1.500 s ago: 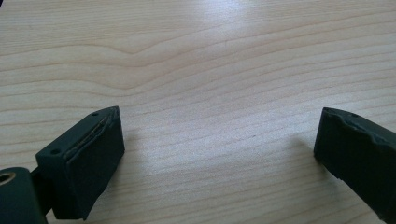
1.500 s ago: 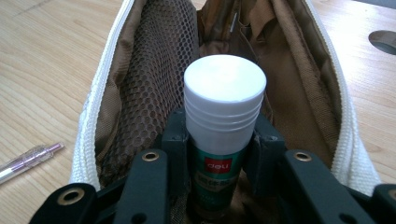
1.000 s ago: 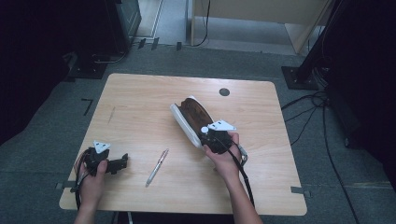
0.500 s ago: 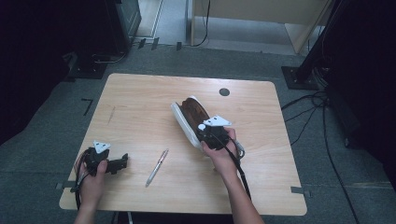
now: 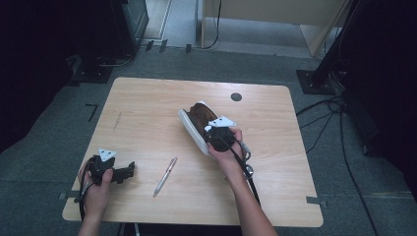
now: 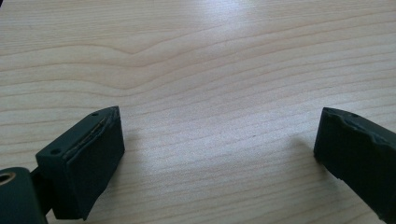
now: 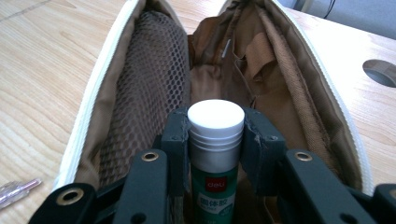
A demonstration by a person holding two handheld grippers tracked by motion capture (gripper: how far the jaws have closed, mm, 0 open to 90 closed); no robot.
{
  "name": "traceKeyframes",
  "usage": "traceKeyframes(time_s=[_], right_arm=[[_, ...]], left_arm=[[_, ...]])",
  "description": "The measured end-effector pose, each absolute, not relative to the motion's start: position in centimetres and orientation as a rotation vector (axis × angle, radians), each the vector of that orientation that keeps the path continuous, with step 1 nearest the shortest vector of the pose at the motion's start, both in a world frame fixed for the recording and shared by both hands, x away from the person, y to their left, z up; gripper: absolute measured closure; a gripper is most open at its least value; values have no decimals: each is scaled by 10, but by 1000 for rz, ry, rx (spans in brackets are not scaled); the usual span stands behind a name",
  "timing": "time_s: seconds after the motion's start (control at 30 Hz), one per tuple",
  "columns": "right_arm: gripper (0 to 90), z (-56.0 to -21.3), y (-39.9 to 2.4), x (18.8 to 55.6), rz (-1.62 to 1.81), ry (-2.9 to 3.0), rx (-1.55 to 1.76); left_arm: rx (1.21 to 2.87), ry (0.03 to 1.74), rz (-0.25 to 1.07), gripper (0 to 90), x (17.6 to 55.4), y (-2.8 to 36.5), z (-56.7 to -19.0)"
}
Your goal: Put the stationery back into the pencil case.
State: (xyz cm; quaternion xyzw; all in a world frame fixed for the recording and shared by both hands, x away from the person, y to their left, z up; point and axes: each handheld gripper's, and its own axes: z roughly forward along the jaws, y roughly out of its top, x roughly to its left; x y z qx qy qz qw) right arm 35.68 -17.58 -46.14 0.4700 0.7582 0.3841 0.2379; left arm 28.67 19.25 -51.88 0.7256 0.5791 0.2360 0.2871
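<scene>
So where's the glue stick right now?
In the right gripper view the glue stick is clamped in the right gripper, white cap forward, at the mouth of the open pouch.

Glue stick (image 7: 215, 154): green label, white cap, silver neck, clamped between right gripper (image 7: 215, 135) pads, cap pointing into pouch mouth. Pencil pouch (image 5: 196, 123): white outside, brown lining with mesh pocket, unzipped wide open, lying mid-surface (image 5: 147, 103), tilted diagonally.
</scene>
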Motion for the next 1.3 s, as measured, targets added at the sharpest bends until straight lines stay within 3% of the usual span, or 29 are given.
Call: traceKeyframes(time_s=[0.3, 0.6, 1.07, 1.3], right_arm=[[575, -462, -177, 361, 1058, 2054, 1316], [590, -453, -181, 355, 1119, 2044, 1310], [576, -418, -191, 314, 1232, 2005, 1266], [565, -417, -186, 294, 1276, 2038, 1250]], left_arm=[[1942, 1546, 629, 18, 287, 193, -519], [1943, 1543, 627, 19, 287, 192, -519], [1932, 1562, 635, 18, 283, 191, -519], [1907, 1604, 649, 18, 282, 186, -519]])
